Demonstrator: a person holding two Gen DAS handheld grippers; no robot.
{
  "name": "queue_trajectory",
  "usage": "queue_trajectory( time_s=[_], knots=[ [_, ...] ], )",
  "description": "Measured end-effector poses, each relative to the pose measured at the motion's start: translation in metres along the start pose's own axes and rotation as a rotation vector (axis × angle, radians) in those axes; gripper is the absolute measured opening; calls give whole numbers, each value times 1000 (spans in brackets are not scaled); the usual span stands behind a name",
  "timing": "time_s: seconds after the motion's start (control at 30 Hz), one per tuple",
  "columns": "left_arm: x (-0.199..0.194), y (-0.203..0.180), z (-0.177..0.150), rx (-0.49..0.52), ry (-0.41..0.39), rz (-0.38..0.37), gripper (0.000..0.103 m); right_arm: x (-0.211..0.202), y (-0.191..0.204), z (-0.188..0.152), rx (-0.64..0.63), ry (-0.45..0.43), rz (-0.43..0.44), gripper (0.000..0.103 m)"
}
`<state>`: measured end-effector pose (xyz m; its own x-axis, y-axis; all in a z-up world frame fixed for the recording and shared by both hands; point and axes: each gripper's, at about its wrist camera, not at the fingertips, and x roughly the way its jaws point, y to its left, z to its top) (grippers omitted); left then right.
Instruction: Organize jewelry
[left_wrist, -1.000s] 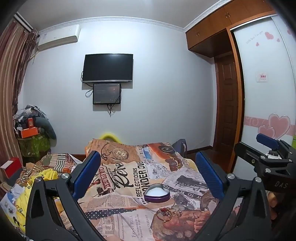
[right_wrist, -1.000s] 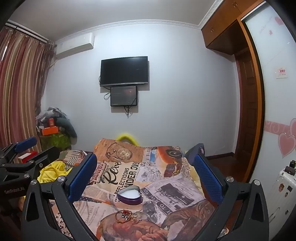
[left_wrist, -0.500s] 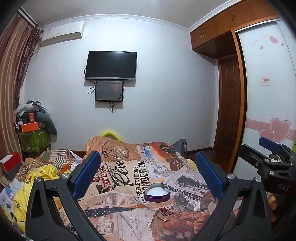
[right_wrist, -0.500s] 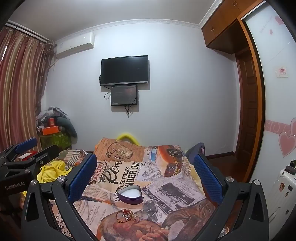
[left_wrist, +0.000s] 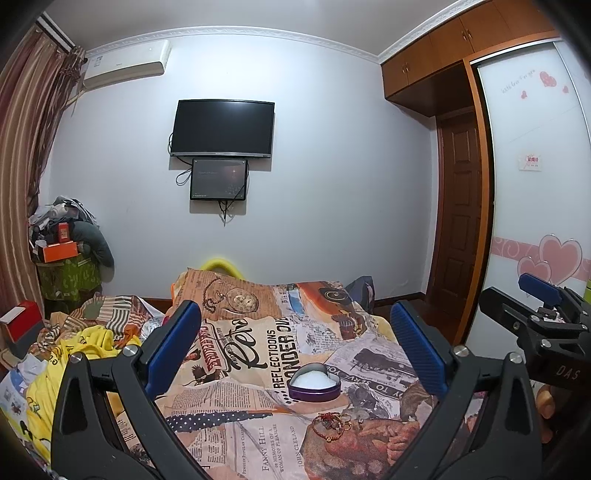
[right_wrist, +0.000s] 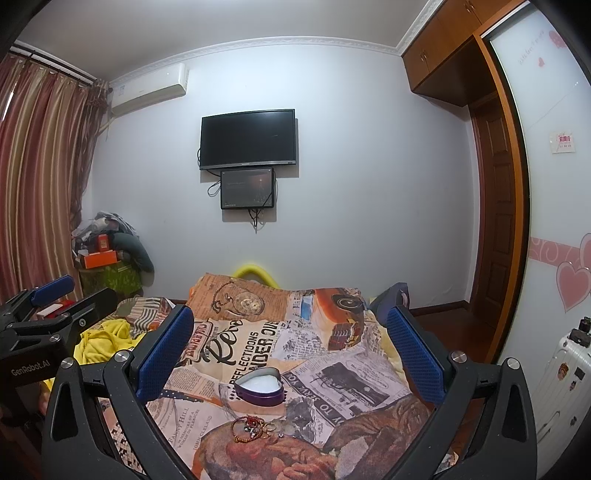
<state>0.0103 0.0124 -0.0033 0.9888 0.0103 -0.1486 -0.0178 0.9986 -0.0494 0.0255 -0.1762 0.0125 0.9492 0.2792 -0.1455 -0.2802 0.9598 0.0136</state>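
A purple heart-shaped box (left_wrist: 314, 384) with a white lining lies open on the newspaper-print bedspread (left_wrist: 236, 354). Just in front of it sits a small heap of jewelry (left_wrist: 334, 424): a red-and-gold bracelet and some rings. My left gripper (left_wrist: 295, 350) hovers open above the bed, box and jewelry between and below its blue pads. The right wrist view shows the same box (right_wrist: 260, 386) and jewelry (right_wrist: 255, 428) under my open right gripper (right_wrist: 291, 345). Neither gripper holds anything. Each gripper appears at the edge of the other's view.
Crumpled yellow and striped clothes (left_wrist: 85, 339) lie on the bed's left side. A cluttered stand with an orange box (left_wrist: 61, 251) fills the left corner by the curtain. A TV (left_wrist: 223, 127) hangs on the far wall. A wardrobe with heart decals (left_wrist: 535, 221) and a white suitcase (right_wrist: 561, 369) stand on the right.
Both grippers stay open and nearly still. The left wrist view has swung slightly, so the room has drifted a little to the right in the frame.
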Motion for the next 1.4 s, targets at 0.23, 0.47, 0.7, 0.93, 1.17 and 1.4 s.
queue_trajectory(
  time_s=[0.23, 0.47, 0.7, 0.93, 1.17, 1.4],
  knots=[
    [0, 0, -2, 1, -1, 2, 103, 0, 0, 0, 2, 1, -1, 103],
    [-1, 3, -3, -5, 0, -1, 103, 6, -3, -2, 5, 7, 2, 103],
    [0, 4, -3, -6, 2, -1, 103, 6, -3, -3, 6, 8, 1, 103],
    [0, 4, -3, -6, 3, 0, 103, 6, -3, -2, 5, 9, 2, 103],
    [0, 5, -4, -6, 4, -1, 103, 7, -4, -2, 8, 11, 2, 103],
    [1, 4, -6, -5, 11, 0, 103, 11, -5, -10, 11, 20, 2, 103]
  ],
)
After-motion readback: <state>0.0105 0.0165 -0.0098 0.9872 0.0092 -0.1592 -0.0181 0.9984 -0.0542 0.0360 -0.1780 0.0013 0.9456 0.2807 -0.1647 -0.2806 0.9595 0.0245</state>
